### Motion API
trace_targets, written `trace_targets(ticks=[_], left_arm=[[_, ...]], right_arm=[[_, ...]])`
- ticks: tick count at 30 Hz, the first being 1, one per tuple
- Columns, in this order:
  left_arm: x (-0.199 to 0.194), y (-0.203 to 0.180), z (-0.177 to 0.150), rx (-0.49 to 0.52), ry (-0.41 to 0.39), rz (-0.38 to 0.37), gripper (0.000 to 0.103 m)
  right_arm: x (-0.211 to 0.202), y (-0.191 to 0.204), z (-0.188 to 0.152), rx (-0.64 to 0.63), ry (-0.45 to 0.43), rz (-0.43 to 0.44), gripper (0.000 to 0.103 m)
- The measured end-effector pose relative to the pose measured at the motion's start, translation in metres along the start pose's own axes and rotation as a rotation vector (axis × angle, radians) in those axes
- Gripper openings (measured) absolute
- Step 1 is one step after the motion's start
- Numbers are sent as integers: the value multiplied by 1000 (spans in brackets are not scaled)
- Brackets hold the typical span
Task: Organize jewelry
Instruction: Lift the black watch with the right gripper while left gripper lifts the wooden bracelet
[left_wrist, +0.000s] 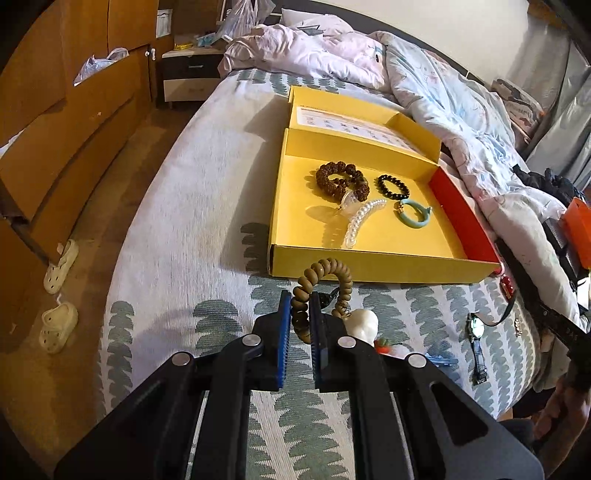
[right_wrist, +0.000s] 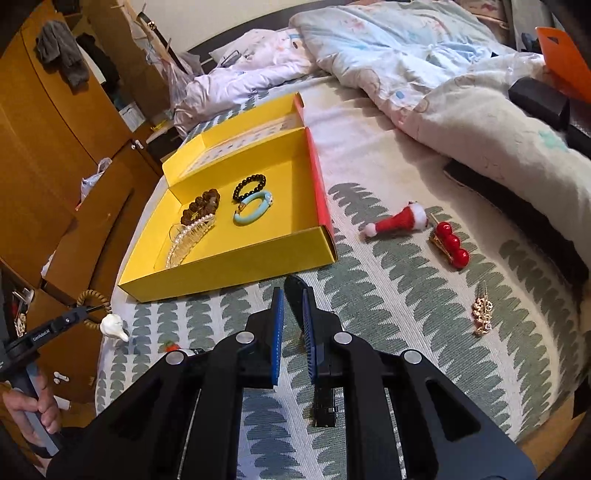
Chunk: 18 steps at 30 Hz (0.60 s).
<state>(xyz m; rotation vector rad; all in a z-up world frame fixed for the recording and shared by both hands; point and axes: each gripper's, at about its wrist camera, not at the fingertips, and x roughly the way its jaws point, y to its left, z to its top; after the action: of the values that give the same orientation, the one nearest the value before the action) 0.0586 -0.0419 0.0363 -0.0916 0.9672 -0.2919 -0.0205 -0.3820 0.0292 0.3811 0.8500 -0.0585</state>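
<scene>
An open yellow box (left_wrist: 369, 266) (right_wrist: 229, 271) lies on the leaf-print bedspread. It holds a brown bead bracelet (left_wrist: 340, 177), a black bead bracelet (left_wrist: 393, 186), a turquoise bangle (left_wrist: 415, 218) and a pearl hair comb (left_wrist: 364, 221). My left gripper (left_wrist: 300, 299) (right_wrist: 99, 305) is shut on a tan coil bracelet (left_wrist: 325, 267) with a white charm (left_wrist: 364, 323), lifted just before the box's near wall. My right gripper (right_wrist: 293, 295) (left_wrist: 495, 323) is shut on a dark wristwatch (left_wrist: 475, 326). The watch's strap end (right_wrist: 325, 408) hangs below the jaws.
On the spread right of the box lie a Santa-hat clip (right_wrist: 399, 219), a red cherry clip (right_wrist: 450, 245) and a gold piece (right_wrist: 482, 314). A small strawberry piece (left_wrist: 384, 343) lies near me. A rumpled quilt (right_wrist: 406, 55) fills the far side. Wooden cupboards (left_wrist: 55, 129) and slippers (left_wrist: 59, 325) stand left.
</scene>
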Motion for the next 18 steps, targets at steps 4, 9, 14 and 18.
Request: trace_targets(ticks=[4, 9, 14, 18], left_arm=[[-1, -2, -2, 9, 0, -1, 9], [3, 1, -4, 2, 13, 7, 9], [3, 3, -4, 1, 16, 3, 9], [5, 1, -6, 7, 23, 5, 9]], right_arm=[[18, 2, -5, -25, 64, -3, 13], [34, -1, -16, -45, 105, -25, 20], [45, 6, -19, -98, 130, -95, 57], [67, 8, -19, -105, 168, -113, 59]])
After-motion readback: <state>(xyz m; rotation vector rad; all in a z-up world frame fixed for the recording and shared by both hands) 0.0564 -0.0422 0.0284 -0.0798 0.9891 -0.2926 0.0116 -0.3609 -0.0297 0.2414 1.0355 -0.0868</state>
